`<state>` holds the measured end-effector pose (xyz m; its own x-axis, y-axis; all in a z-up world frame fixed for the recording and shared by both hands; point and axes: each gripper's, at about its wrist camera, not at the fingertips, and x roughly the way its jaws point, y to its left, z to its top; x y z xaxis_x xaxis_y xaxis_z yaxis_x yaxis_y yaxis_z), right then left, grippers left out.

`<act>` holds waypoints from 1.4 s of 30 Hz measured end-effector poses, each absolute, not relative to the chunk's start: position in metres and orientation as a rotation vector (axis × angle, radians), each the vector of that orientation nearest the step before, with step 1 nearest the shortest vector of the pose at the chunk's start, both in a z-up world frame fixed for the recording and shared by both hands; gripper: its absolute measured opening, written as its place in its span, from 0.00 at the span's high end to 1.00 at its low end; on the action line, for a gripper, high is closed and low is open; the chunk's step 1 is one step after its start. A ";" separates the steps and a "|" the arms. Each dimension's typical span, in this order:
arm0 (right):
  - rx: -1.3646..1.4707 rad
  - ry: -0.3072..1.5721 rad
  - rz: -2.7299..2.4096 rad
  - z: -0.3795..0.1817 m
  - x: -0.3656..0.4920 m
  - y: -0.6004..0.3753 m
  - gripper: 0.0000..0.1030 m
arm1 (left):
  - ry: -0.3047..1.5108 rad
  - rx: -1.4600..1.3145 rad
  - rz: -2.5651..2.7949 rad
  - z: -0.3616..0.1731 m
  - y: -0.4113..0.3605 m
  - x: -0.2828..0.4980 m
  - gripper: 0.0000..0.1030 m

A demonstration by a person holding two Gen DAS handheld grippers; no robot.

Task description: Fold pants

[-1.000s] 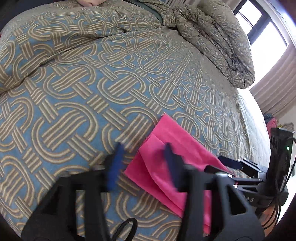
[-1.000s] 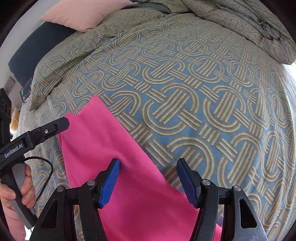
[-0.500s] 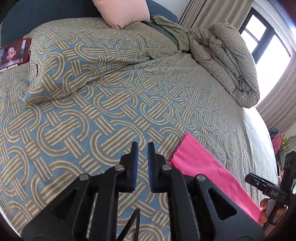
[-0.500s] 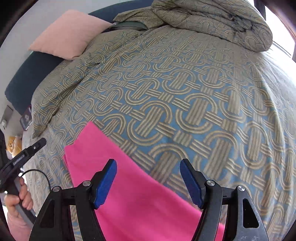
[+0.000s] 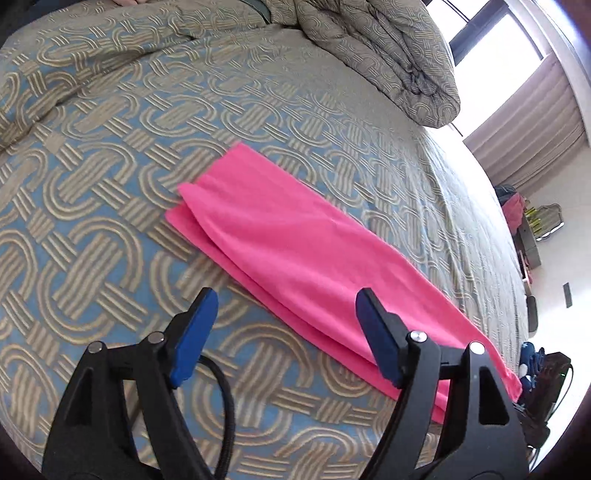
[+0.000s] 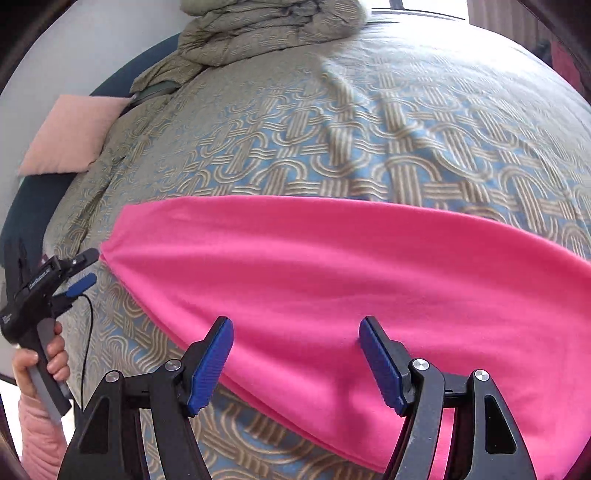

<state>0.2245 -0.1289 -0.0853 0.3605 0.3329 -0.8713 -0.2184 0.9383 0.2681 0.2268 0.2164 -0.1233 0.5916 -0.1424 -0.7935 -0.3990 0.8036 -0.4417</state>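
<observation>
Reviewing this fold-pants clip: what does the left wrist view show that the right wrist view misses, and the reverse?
Only the left wrist view shows the pants' narrow end, where one layer lies offset on the other, the curtains and the clutter past the bed's far edge.

Only the right wrist view shows the whole pink pillow, the hand holding the left gripper, and a pink sleeve.

Both show the pink pants lying flat on the patterned bedspread, the bunched duvet, and that view's own gripper, jaws open and empty.

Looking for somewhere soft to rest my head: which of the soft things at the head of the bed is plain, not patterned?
The pink pillow, plain and flat against the dark headboard. The bunched duvet beside it carries the same woven pattern as the bedspread.
</observation>
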 end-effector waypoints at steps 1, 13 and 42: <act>0.122 1.154 0.334 -0.091 0.226 -0.135 0.30 | 0.944 -0.638 0.147 -0.124 0.209 0.227 0.25; 0.027 1.092 0.414 -0.099 0.149 -0.120 0.24 | 0.970 -0.588 0.271 -0.122 0.190 0.227 0.25; 0.283 1.164 0.507 -0.092 0.183 -0.107 0.24 | 0.912 -0.991 0.335 -0.155 0.292 0.239 0.81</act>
